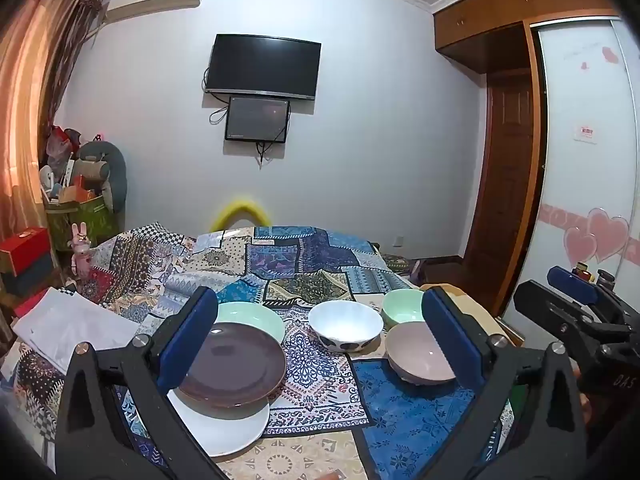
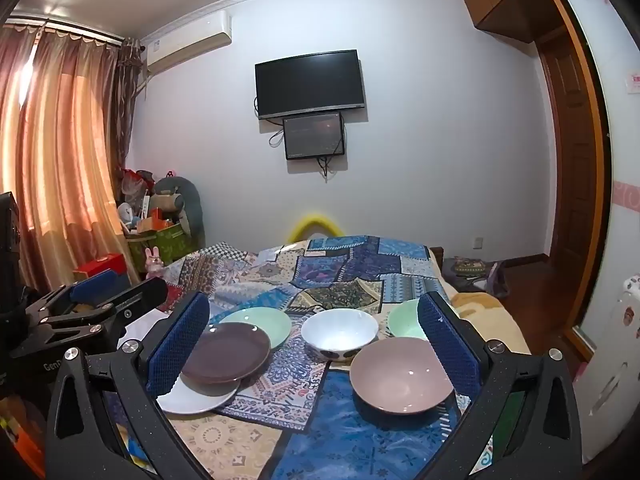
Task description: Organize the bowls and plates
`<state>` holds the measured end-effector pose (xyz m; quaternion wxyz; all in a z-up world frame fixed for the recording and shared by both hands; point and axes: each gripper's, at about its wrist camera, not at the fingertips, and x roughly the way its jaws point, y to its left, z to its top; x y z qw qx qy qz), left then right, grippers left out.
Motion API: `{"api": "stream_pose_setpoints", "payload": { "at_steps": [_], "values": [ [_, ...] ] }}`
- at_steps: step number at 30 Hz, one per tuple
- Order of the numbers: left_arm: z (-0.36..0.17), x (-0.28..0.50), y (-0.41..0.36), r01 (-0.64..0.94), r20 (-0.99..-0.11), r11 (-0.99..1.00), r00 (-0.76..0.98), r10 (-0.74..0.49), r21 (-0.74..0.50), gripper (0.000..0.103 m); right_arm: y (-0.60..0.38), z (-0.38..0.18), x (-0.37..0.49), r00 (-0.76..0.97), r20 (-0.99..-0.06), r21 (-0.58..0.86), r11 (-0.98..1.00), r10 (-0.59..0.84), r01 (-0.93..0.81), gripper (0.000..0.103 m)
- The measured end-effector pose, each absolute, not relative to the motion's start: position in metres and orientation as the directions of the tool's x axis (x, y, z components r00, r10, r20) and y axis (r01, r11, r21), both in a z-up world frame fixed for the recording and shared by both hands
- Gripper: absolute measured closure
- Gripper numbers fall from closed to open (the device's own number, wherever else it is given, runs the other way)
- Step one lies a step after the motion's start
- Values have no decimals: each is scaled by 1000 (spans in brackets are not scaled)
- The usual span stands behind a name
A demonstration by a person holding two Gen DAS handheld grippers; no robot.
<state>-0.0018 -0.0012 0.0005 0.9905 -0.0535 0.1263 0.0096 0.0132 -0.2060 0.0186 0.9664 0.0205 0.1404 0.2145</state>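
**Plates left, bowls right, both grippers wide and empty**

Patchwork cloth (image 2: 340,276) covers the surface under a wall-mounted TV (image 2: 310,82). On its left a brown plate (image 2: 226,358) lies flat on a white plate (image 2: 196,398), overlapping the near edge of a green plate (image 2: 260,320) behind. Centre stands a white bowl (image 2: 340,334), mouth up; to its right a pink bowl (image 2: 402,376), also upright, with a green bowl (image 2: 406,320) behind it, apparently touching. Round pieces, so no long axis. The left gripper (image 1: 320,336) and right gripper (image 2: 314,340) hover spread wide, holding nothing.
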Motion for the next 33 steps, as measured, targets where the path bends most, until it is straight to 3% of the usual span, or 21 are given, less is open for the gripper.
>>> {"api": "stream_pose_setpoints", "payload": {
  "at_steps": [33],
  "values": [
    [5, -7, 1, -72, -235, 992, 971, 46, -103, 0, -203, 21, 10, 861, -250, 117, 897, 442, -427, 0]
  ]
}}
